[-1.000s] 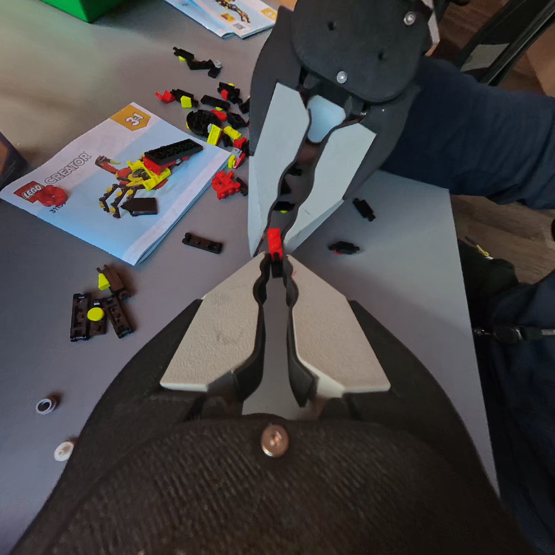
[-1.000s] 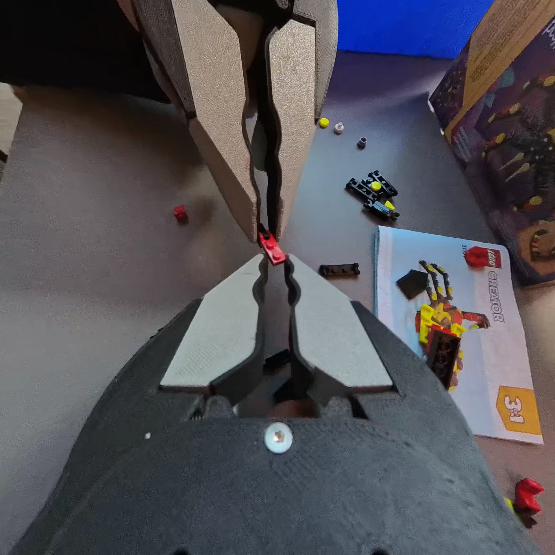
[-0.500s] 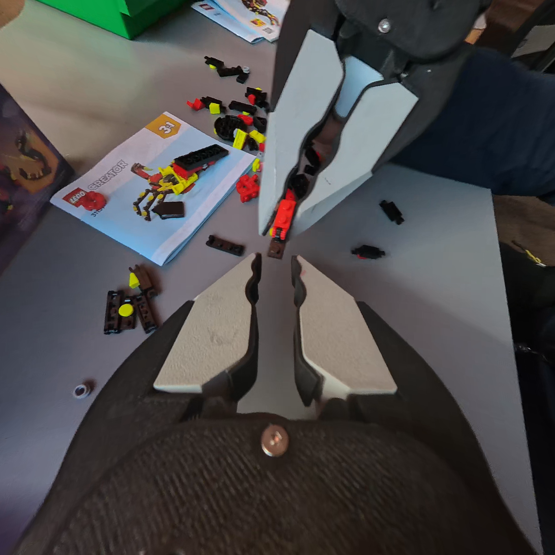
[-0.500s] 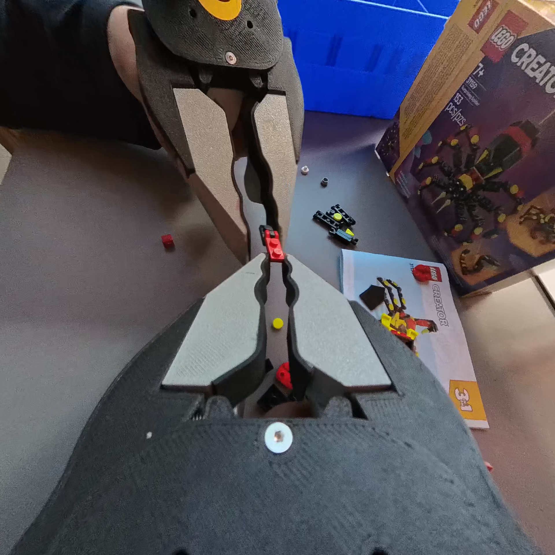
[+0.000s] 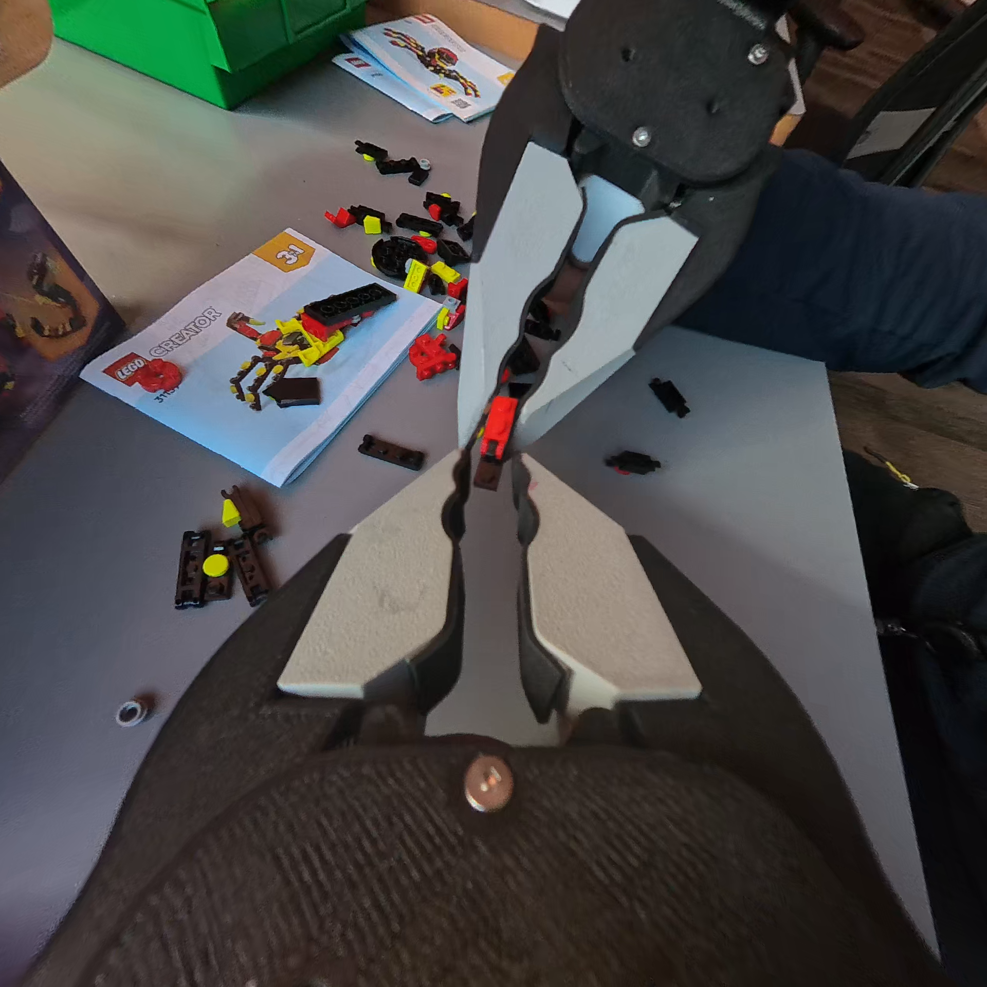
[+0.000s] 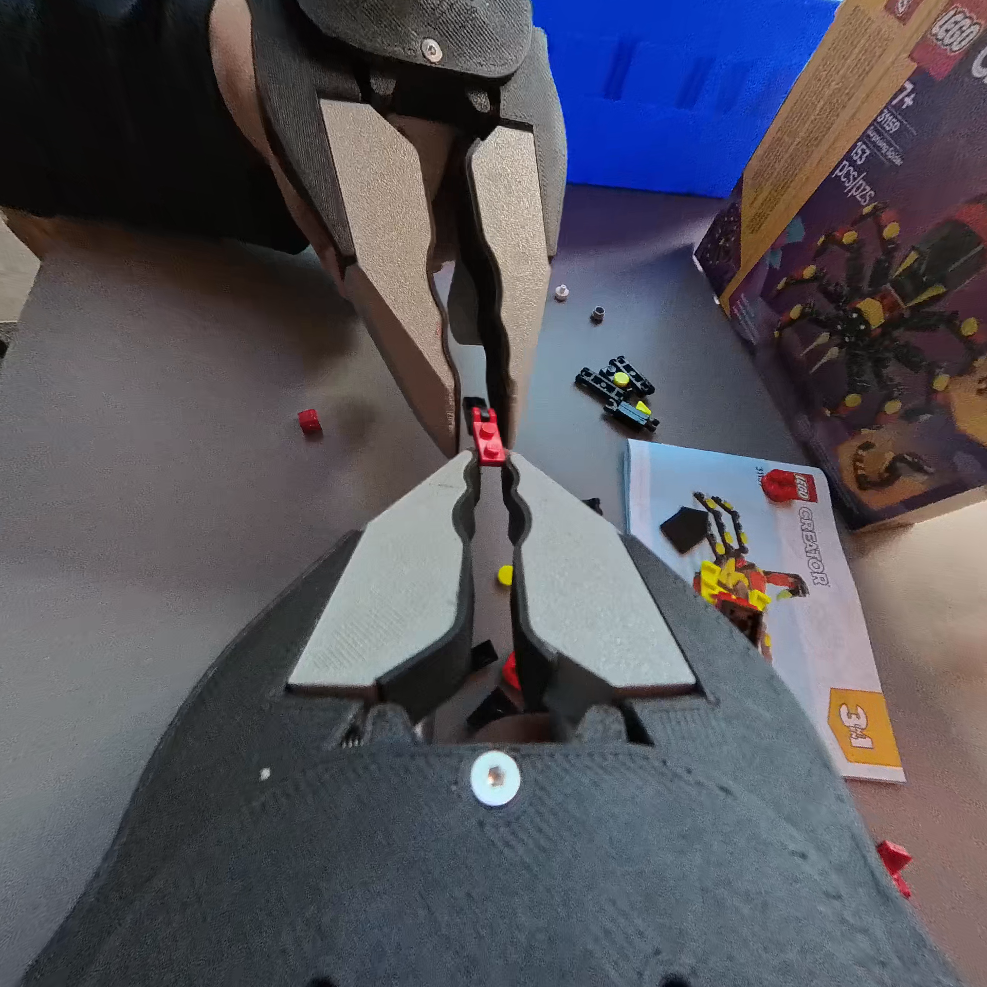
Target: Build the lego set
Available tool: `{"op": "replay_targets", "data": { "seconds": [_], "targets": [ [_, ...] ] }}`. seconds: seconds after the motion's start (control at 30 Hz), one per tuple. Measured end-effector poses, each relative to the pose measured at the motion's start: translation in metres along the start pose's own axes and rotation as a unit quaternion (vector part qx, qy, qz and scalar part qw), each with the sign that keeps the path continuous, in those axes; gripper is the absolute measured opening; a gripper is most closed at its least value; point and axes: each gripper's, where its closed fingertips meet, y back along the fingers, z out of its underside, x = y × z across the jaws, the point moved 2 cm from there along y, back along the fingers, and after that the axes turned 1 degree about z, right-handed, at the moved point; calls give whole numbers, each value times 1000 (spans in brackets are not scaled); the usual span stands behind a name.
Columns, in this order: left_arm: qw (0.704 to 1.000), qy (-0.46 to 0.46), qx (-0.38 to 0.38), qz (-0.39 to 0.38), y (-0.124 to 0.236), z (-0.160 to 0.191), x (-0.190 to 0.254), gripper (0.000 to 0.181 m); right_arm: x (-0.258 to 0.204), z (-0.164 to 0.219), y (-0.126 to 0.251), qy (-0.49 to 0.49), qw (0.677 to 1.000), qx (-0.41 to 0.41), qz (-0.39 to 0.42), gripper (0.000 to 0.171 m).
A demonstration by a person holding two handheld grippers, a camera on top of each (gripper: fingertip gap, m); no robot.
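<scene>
Left wrist view: the left tongs [image 5: 488, 470] stand parted with a clear gap, tips flanking the dark brown end of a small red piece [image 5: 498, 427] without visibly gripping it. The right tongs [image 5: 494, 432], coming from opposite, are closed on that red piece above the grey bench [image 5: 721, 534]. An instruction booklet [image 5: 267, 352] lies to the left, loose bricks [image 5: 422, 251] beyond it, a black plate [image 5: 391, 453] just beside its near corner.

Right wrist view: the right tongs [image 6: 488, 459] are narrow, clamping the red piece [image 6: 488, 440] at their tips. The left tongs [image 6: 483, 427] meet its far end, gap visible. A red stud [image 6: 308, 421] lies to the left, a box [image 6: 865, 299] to the right.
</scene>
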Motion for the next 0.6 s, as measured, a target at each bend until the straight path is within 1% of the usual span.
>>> {"op": "replay_targets", "data": {
  "seconds": [0.03, 0.1, 0.17, 0.23, 0.27, 0.3, 0.37, 0.5, 0.57, 0.6],
  "targets": [
    [1000, -3, 1, 1, 1, 0, 0, 7, 0, 1, -1, 1, 1000, -2, 2, 5],
    [1000, -11, 2, 1, 2, 0, 0, 6, 1, 0, -1, -5, 1000, 2, 1, 5],
    [1000, 5, -1, -4, 2, 1, -1, 5, 5, -1, -1, -7, 1000, 5, 19, 6],
    [1000, 19, -7, 4, 1, 4, -3, 5, 11, -1, -1, 20, 998, 4, 56, 23],
    [1000, 28, -6, 13, 1, 5, -2, 5, 8, -1, -2, 48, 997, 0, 63, 20],
    [999, 40, -5, 20, 1, 5, -2, 5, 5, -1, -3, 79, 994, -2, 70, 14],
    [998, 61, -13, 32, 1, 9, -2, 5, 2, -1, -6, 131, 987, -11, 95, 12],
    [994, 93, -26, 51, 2, 16, -2, 5, -2, 1, -11, 165, 981, -28, 103, 13],
    [994, 89, -32, 56, 1, 20, -1, 5, -2, 2, -12, 177, 978, -35, 108, 6],
    [995, 79, -28, 50, 2, 20, -1, 5, -2, 2, -12, 173, 978, -36, 110, 6]
  ]
}}
